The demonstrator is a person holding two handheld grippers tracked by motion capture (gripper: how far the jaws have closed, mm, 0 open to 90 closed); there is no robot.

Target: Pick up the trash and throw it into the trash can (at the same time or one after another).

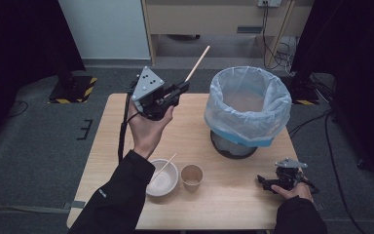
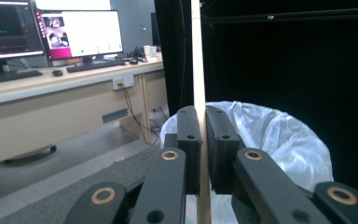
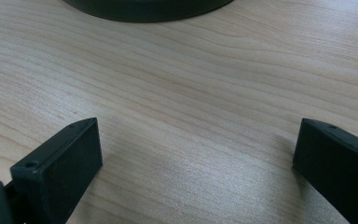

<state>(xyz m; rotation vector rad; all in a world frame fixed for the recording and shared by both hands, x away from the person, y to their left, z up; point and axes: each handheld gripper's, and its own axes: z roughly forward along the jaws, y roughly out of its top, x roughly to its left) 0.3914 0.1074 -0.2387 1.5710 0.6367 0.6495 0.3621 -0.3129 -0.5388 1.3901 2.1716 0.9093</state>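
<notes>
Overhead, the left gripper point(image 1: 182, 88) – raised off the table's point(image 1: 233, 200) far edge beside the bin point(image 1: 247, 105), forearm angled up – pinches a stick point(image 1: 198, 62) that slants up and away, while the right gripper point(image 1: 268, 184) rests spread near the right edge.

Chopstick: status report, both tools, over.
Left tool shut on chopstick, raised beside the bin. Right tool open, empty, low over the table. Second chopstick in the bowl. Path to the bin clear.
</notes>
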